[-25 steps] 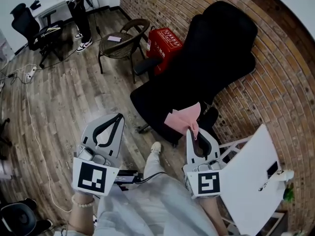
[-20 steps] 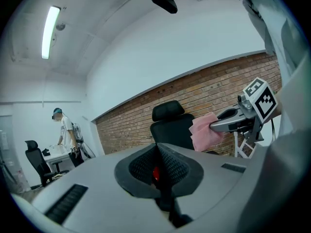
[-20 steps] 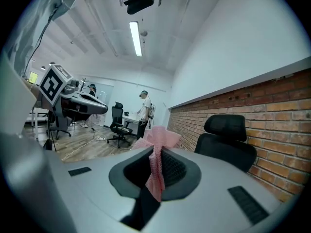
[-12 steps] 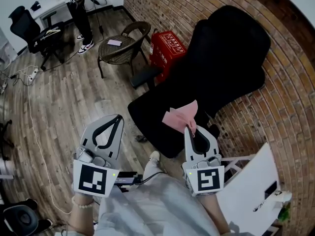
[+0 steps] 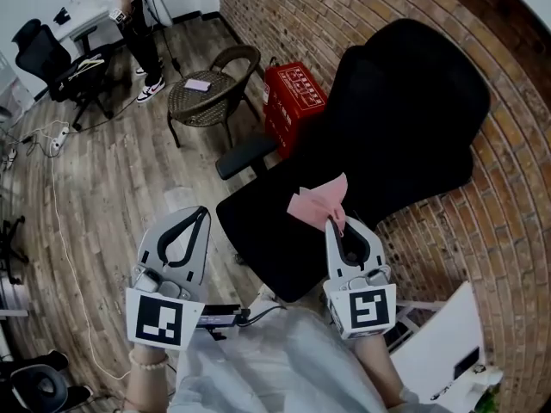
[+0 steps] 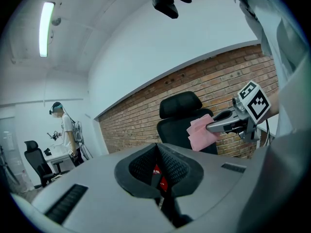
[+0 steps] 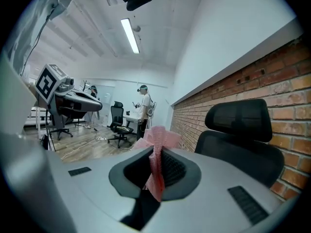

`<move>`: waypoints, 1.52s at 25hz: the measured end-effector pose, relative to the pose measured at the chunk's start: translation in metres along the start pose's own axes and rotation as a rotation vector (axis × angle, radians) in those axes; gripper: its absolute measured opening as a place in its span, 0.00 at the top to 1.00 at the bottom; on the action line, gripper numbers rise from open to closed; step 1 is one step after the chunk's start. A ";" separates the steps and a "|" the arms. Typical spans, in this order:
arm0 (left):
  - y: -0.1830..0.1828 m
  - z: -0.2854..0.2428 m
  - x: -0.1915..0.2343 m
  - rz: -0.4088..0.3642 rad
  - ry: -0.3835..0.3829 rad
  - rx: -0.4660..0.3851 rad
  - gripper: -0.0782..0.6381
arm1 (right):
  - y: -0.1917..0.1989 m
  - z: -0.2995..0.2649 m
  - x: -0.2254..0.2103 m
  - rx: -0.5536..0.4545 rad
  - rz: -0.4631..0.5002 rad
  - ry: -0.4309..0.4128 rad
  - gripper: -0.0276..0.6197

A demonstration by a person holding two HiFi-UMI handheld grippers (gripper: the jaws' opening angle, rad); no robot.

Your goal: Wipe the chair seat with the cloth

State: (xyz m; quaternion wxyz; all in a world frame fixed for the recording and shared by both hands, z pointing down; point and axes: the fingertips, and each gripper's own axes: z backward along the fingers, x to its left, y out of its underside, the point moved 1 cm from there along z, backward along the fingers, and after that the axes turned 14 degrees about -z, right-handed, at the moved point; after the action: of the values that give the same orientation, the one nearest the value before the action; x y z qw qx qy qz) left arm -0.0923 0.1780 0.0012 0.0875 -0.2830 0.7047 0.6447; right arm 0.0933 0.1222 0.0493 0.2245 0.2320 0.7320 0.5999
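- Head view: R claw (image 5: 337,224) clamped on pink cloth (image 5: 316,201), held over office chair seat (image 5: 267,231).
- L claw (image 5: 201,214) jaws together, empty, over wood floor (image 5: 103,196).
- Wicker chair (image 5: 207,93), red crate (image 5: 293,93) beyond.

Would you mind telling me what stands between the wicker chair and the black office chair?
A red crate stands between the wicker chair and the black office chair; the head view shows it.

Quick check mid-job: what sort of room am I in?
Likely an office or shared workspace: a black office chair by the brick wall, and a second chair beside a white desk across the wood floor.
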 end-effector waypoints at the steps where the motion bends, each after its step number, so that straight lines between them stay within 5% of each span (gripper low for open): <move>1: 0.001 -0.006 0.000 0.031 -0.014 0.005 0.87 | -0.001 -0.004 -0.006 -0.010 -0.002 -0.001 0.87; 9: 0.000 -0.057 -0.015 0.032 0.014 0.027 0.87 | 0.008 -0.023 -0.054 0.003 -0.045 0.013 0.87; 27: 0.048 -0.119 -0.022 0.076 0.153 0.052 0.87 | 0.068 -0.060 -0.056 0.126 -0.107 0.014 0.87; 33: 0.078 -0.149 -0.033 -0.135 0.305 0.018 0.87 | 0.099 -0.081 -0.059 0.182 -0.131 0.054 0.87; 38: 0.107 -0.174 -0.036 -0.128 0.362 0.024 0.87 | 0.132 -0.106 -0.064 0.232 -0.173 0.110 0.87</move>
State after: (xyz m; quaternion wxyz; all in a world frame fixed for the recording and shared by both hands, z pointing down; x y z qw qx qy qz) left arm -0.0758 0.0223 0.1374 0.0036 -0.4377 0.6972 0.5677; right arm 0.0891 0.0240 0.2009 0.2066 0.1594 0.8249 0.5015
